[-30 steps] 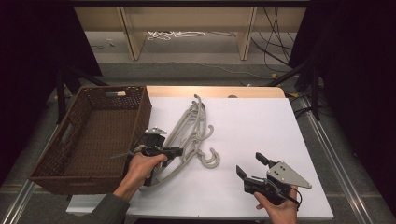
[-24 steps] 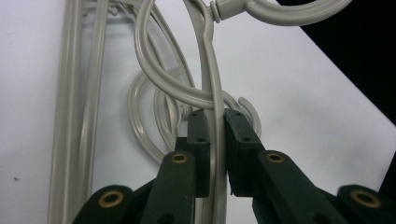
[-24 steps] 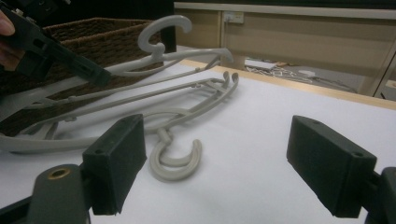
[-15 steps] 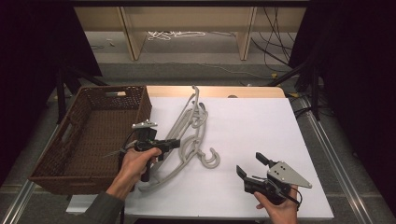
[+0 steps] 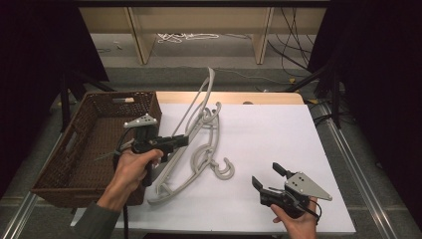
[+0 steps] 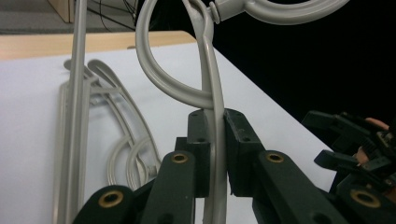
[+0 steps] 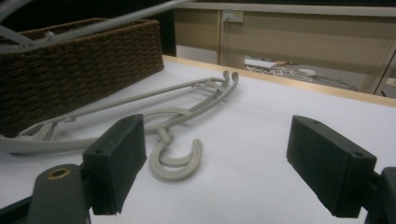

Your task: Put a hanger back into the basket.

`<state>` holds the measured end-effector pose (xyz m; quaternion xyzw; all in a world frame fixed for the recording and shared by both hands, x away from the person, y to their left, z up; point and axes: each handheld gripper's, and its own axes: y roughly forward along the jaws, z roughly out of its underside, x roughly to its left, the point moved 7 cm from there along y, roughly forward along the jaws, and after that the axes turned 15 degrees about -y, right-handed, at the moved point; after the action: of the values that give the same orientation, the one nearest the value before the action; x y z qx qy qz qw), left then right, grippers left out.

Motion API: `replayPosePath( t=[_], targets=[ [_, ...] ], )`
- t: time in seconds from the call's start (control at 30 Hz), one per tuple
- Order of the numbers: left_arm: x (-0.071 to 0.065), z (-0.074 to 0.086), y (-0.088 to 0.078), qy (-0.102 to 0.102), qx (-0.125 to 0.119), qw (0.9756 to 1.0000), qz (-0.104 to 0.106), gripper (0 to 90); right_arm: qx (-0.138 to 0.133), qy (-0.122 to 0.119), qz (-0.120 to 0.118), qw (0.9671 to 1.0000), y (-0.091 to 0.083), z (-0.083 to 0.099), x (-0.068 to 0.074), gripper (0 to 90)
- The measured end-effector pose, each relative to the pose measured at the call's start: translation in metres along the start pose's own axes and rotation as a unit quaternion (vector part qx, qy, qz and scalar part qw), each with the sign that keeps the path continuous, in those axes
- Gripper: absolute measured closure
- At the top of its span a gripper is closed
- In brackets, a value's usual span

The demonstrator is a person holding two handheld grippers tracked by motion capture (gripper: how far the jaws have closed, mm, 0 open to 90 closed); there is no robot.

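Observation:
My left gripper (image 5: 175, 141) is shut on the thin bar of a grey plastic hanger (image 5: 199, 102) and holds it tilted above the table, far end highest. In the left gripper view the jaws (image 6: 215, 126) pinch that hanger (image 6: 163, 79) just below its looped neck. A second grey hanger (image 5: 211, 134) lies flat on the white table cover (image 5: 278, 134), its hook (image 5: 224, 172) pointing toward me. My right gripper (image 5: 268, 178) rests open near the front right edge. In its own view the open right gripper (image 7: 215, 158) has the lying hook (image 7: 177, 161) just ahead of it.
A brown wicker basket (image 5: 94, 139) stands at the table's left, right beside my left hand; its wall (image 7: 79, 65) rises at the left of the right gripper view. A wooden table edge (image 5: 259, 97) runs along the back, with shelving legs and cables beyond.
My left gripper has risen and drifted slightly left with the hanger, whose far end now stands well above the table. The right gripper has stayed put.

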<state>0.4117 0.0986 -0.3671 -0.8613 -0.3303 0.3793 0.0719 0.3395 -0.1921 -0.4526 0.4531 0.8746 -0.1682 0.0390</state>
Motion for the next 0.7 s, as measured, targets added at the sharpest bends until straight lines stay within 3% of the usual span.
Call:
replayPosePath(
  t=[0.3,0.47,0.7],
  targets=[
    [0.006,-0.022,-0.024,0.018,-0.01,0.9996,-0.017,81.3,0.0,0.0,-0.002,1.0,0.0,0.0,0.001,20.5],
    [0.02,-0.034,-0.045,0.032,-0.02,0.9986,-0.038,81.3,0.003,0.002,-0.006,1.0,0.001,0.0,0.001,20.5],
    [0.04,-0.041,-0.066,0.034,-0.029,0.9973,-0.058,81.4,-0.001,0.006,-0.008,1.0,0.002,0.0,0.002,20.5]
  ],
)
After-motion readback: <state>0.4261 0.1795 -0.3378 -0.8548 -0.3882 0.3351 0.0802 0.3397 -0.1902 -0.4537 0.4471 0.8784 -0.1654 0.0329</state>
